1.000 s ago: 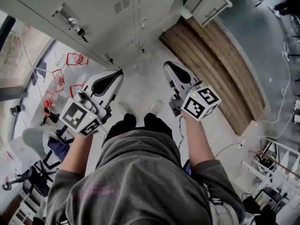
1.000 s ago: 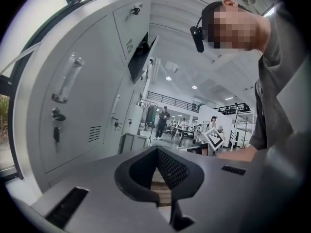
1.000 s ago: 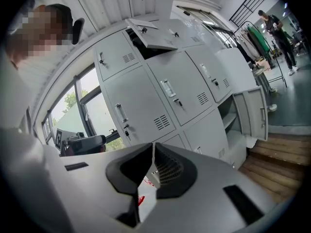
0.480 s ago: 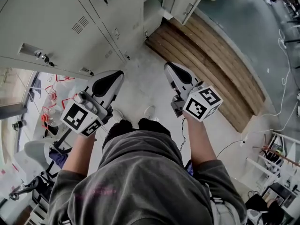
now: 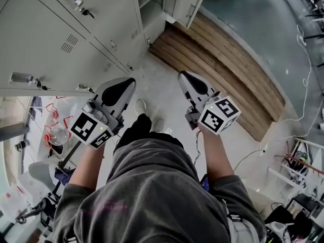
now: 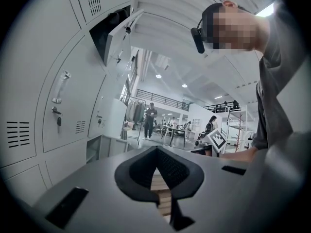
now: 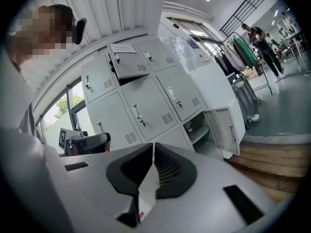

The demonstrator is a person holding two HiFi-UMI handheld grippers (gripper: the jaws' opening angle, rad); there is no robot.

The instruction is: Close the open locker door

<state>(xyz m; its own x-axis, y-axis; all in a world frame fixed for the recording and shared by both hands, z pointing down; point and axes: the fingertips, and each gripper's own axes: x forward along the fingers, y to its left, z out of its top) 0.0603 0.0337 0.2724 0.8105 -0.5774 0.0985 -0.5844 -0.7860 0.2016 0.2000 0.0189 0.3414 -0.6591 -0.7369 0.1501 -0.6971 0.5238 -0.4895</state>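
Well, the open locker door (image 5: 188, 6) sits at the top centre of the head view, swung out from the bottom row of the lockers (image 5: 55, 34), with its compartment open beside it. My right gripper view shows that same low door at centre right. It also shows a 2nd door (image 7: 127, 62) ajar in the upper row, upper left of centre. I cannot tell which of the 2 the task means. Neither is shut, so I judge nothing of the task done yet: the approach, the push and the latching are all left.

Both tongs are well apart from the lockers. The left tongs (image 5: 127, 82) and right tongs (image 5: 183, 77) point forward over the pale floor (image 5: 157, 80) in the middle of the head view, with the wooden platform (image 5: 228, 70) to their right. Each pair is closed tip to tip and grips nothing; only floor shows in the slit behind the pads.

Hard to read: the low compartment runs off the top edge of the head view, I cannot find the upper door there at all, and the inside of the upper compartment is only a dark gap.
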